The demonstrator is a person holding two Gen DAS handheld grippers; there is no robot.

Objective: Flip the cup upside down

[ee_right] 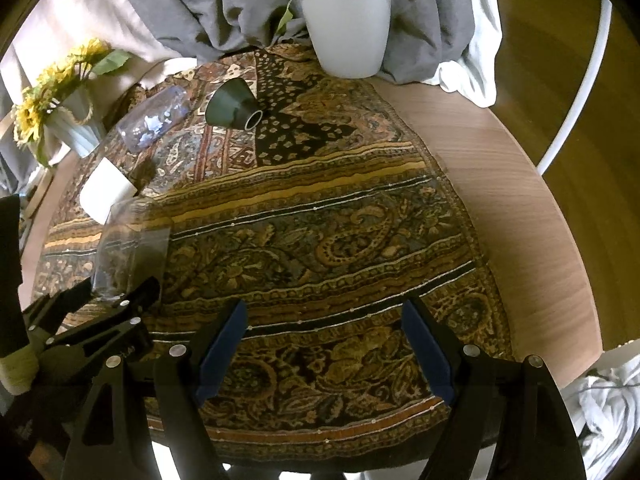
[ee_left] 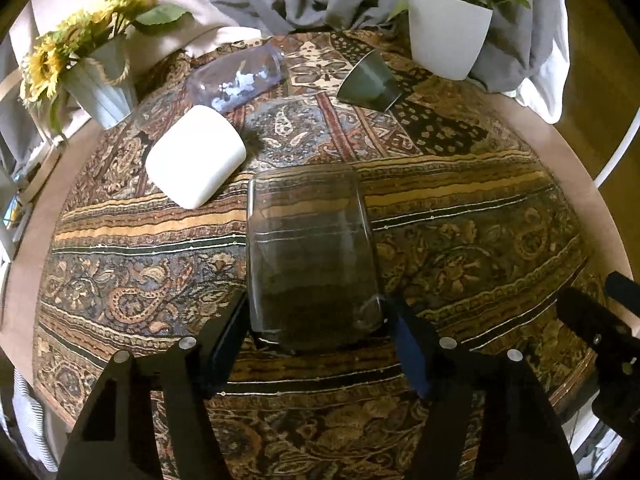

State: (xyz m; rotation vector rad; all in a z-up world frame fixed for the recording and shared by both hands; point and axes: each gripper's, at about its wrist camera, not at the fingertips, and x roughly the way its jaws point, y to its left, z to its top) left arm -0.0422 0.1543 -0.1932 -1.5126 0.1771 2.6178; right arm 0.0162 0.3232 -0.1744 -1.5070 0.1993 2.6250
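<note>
My left gripper (ee_left: 316,320) has its fingers either side of the clear glass cup (ee_left: 310,256), at or just off its walls; I can't tell if it's pinched yet. I judge this the grasp step, calling for a firm close, lift and half-turn. The cup stands near the table's (ee_right: 520,200) front edge, long axis vertical, which end is up unclear; my right gripper (ee_right: 324,348) hangs spread and empty.

Glass cup (ee_left: 310,256) lies between left gripper (ee_left: 316,320) fingers, on cloth (ee_left: 460,216).
</note>
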